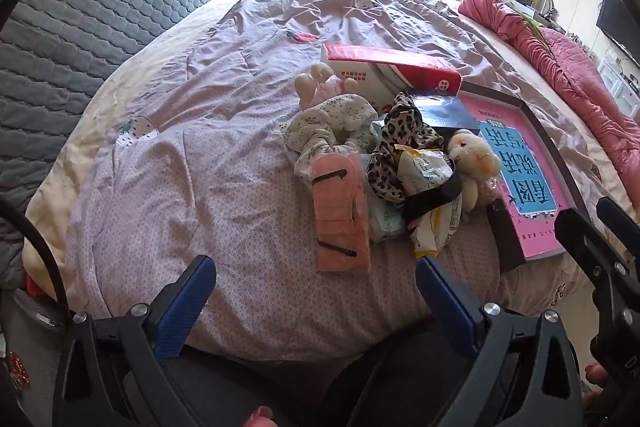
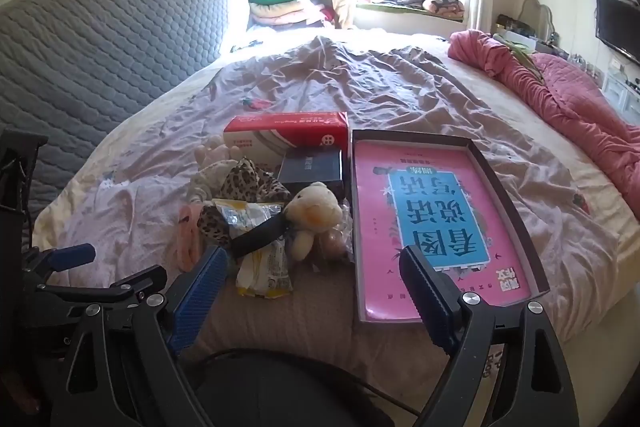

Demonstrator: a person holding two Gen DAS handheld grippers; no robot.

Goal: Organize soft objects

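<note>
A pile of small things lies on the lilac bedspread [image 1: 224, 163]. In it are a cream teddy bear [image 1: 472, 155] [image 2: 314, 211], a leopard-print scrunchie [image 1: 400, 139] [image 2: 248, 183], a floral scrunchie [image 1: 332, 123], a pale pink plush toy [image 1: 320, 79], a flat peach-pink pack [image 1: 340, 215] and a white-and-yellow packet [image 1: 428, 187] [image 2: 260, 255] crossed by a black band [image 1: 436, 195]. My left gripper [image 1: 316, 261] hovers open just short of the peach-pink pack. My right gripper [image 2: 313, 251] is open too, in front of the bear and the packet, with nothing between its fingers.
A dark shallow box [image 2: 516, 203] holding a pink book [image 2: 432, 219] lies right of the pile. Behind the pile stand a red-and-white carton [image 2: 288, 133] and a dark blue box [image 2: 310, 169]. A grey quilted headboard [image 1: 100, 7] is on the left, a pink quilt [image 2: 560, 95] on the right.
</note>
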